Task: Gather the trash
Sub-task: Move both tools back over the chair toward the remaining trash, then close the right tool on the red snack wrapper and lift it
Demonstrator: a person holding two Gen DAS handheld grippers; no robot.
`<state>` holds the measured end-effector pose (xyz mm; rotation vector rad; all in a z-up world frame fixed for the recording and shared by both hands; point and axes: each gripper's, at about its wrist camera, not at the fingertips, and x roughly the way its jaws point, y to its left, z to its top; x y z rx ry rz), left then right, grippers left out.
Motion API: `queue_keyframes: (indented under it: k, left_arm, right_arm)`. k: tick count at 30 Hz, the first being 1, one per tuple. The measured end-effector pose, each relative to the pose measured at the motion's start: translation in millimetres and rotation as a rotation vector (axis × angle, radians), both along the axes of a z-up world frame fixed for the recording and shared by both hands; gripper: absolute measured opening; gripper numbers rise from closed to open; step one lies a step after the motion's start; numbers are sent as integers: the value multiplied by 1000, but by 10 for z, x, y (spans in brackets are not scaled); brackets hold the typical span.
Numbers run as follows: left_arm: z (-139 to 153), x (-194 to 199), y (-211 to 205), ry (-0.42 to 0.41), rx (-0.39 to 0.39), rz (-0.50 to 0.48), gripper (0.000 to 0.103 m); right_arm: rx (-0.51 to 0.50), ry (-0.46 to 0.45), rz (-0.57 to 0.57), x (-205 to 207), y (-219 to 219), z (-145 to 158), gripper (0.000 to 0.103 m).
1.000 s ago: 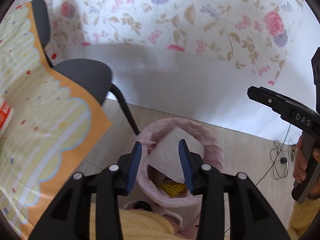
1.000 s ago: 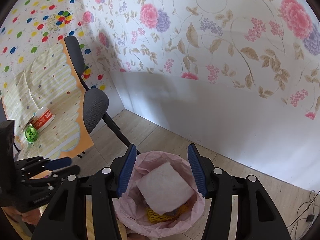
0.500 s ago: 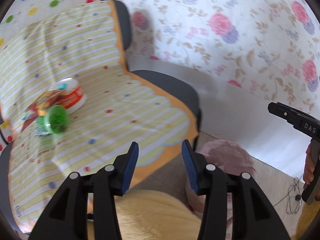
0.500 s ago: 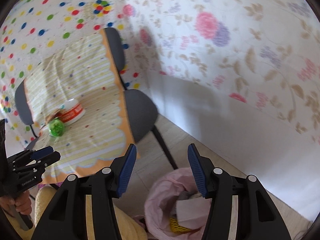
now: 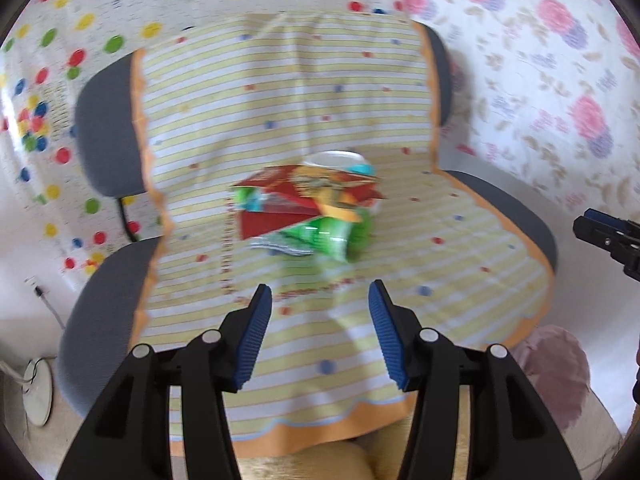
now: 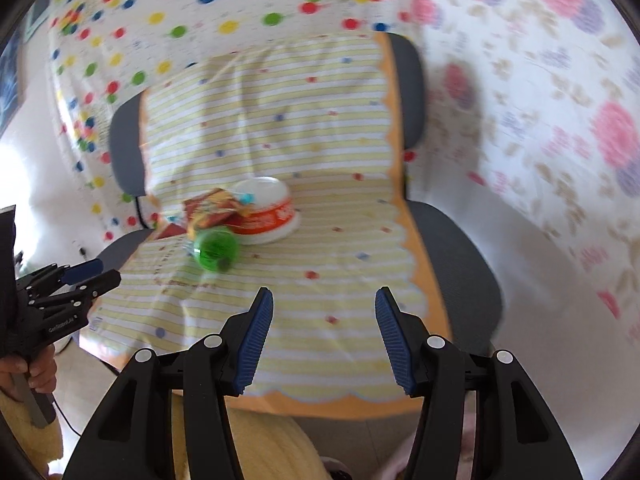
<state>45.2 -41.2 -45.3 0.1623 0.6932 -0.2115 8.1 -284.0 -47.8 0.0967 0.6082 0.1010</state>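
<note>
Now both grippers face the trash pile, and both are empty. The left gripper (image 5: 320,328) has its blue pads spread wide with nothing between them, and the right gripper (image 6: 324,330) is spread just as wide, also holding nothing.

Ahead of the left fingers, well beyond the tips and almost dead centre between them, lies the heap on the striped cloth (image 5: 460,280) draped over the two chairs: a green bottle (image 5: 332,236) on its side nearest the tips, a red snack wrapper (image 5: 304,196) lying over it, and a white instant-noodle bowl (image 5: 340,160) behind. From the right wrist view the same heap sits ahead and off to the left of the fingers, the green bottle (image 6: 214,248) closest, the wrapper (image 6: 212,210) behind it, and the bowl (image 6: 266,210) touching both. Motion blur hides the fine edges.

The pink trash bag (image 5: 552,376) is low and to the right of the left fingers, on the floor beside the chair.

This looks like the reach phase for the next piece, nothing yet grasped. The left gripper seems best lined up: push forward and down until the pads straddle the bottle or wrapper, then close. The wrapper overlaps the bottle, so one may drag the other along.
</note>
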Motion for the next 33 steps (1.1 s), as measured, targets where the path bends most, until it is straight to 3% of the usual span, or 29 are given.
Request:
queue_keyframes:
  k: [6, 12, 14, 22, 29, 33]
  left_arm:
    - [-25, 276, 517, 8, -12, 122, 49]
    - [-108, 524, 875, 18, -21, 209, 51]
    - [-137, 608, 954, 26, -28, 219, 51]
    - [-296, 905, 1014, 62, -41, 221, 52]
    - [-372, 965, 1012, 81, -59, 215, 52]
    - [-388, 931, 1057, 88, -71, 222, 52]
  right_arm:
    - [-14, 12, 164, 590, 557, 140, 55]
    - [-38, 43, 292, 1120, 1063, 87, 63]
    - [-35, 66, 329, 1319, 1199, 47, 75]
    - [-79, 125, 335, 2043, 1443, -143, 81]
    - [3, 218, 329, 2297, 1396, -349, 85]
    - [-77, 215, 376, 2135, 1545, -330, 88]
